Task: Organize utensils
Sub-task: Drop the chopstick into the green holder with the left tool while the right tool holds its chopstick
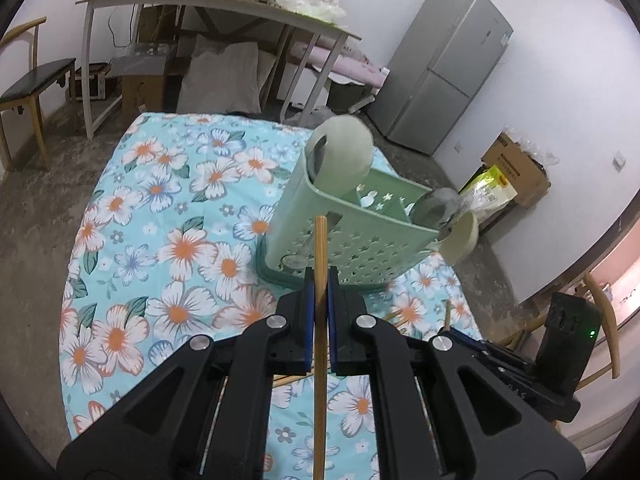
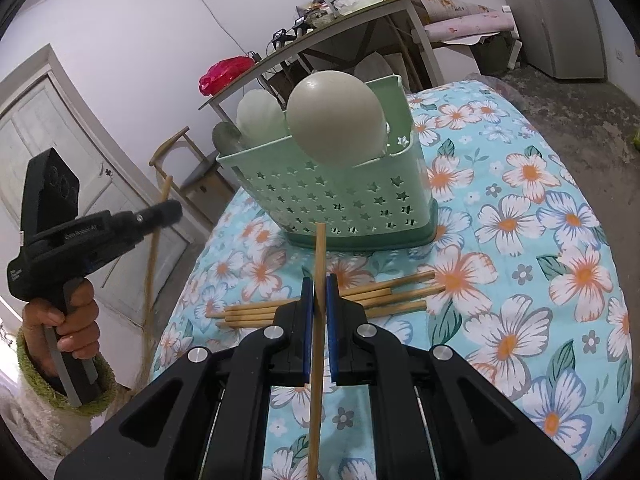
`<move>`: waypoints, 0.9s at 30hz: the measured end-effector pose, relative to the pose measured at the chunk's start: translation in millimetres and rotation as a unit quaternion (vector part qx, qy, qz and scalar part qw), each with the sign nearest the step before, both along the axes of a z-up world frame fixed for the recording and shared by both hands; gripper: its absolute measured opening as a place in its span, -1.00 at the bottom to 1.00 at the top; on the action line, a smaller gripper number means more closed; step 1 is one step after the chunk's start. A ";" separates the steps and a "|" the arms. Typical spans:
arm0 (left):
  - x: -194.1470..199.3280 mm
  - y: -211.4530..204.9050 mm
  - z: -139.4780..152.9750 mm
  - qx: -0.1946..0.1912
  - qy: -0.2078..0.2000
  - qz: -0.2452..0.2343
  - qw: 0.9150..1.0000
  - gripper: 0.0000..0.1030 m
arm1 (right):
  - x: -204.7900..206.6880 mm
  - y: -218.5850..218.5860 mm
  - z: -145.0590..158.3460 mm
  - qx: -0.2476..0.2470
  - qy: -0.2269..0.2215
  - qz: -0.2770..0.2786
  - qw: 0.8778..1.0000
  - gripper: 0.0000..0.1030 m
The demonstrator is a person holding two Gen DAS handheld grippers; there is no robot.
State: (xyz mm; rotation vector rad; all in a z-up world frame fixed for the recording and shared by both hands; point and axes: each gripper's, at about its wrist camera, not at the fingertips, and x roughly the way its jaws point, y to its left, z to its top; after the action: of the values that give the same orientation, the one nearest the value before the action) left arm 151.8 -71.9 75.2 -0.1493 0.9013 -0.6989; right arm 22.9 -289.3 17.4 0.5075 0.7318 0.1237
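While we sort the table's utensils into the green caddy, each of our two tools carries one chopstick. Going left to right with the caddy as landmark: left of it, in the right wrist view, our left hand grips the handle of the left gripper, whose blue pads are pinched on a bamboo chopstick, its tip raised just in front of the caddy's perforated wall, probably so it can be lifted over the rim. Directly before the caddy, the right gripper is likewise squeezed on a second chopstick, held lengthwise between the jaws so it points toward the caddy. Beneath it, between gripper and caddy, the loose chopsticks lie in a flat bundle on the flowered cloth, not yet sorted. The caddy is smooth moulded plastic pierced with star holes and stands on a darker drip tray. Pale rounded spoons, glossy and ladle-like, stand bowl-up inside it. The chopsticks are slim, matte, straight sticks
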 end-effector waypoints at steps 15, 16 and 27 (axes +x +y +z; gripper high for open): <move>-9.7 -4.1 45.6 -0.036 -0.070 -0.001 0.997 -0.92 | -0.3 -6.0 -6.8 0.004 0.008 -0.005 1.000 -0.87; -10.6 -5.1 53.4 -0.042 -0.082 -0.001 0.996 -0.92 | -0.7 -6.3 -6.6 0.004 0.008 -0.006 1.000 -0.87; 1.3 -33.8 139.8 -0.139 -0.224 0.017 0.965 -0.92 | -3.5 -1.8 2.5 -0.002 -0.001 -0.001 1.000 -0.87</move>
State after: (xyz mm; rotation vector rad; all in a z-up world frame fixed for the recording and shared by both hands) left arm 153.1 -105.7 215.0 -0.2450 0.3648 -0.7859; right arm 19.4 -291.2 20.0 0.5052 0.7293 0.1208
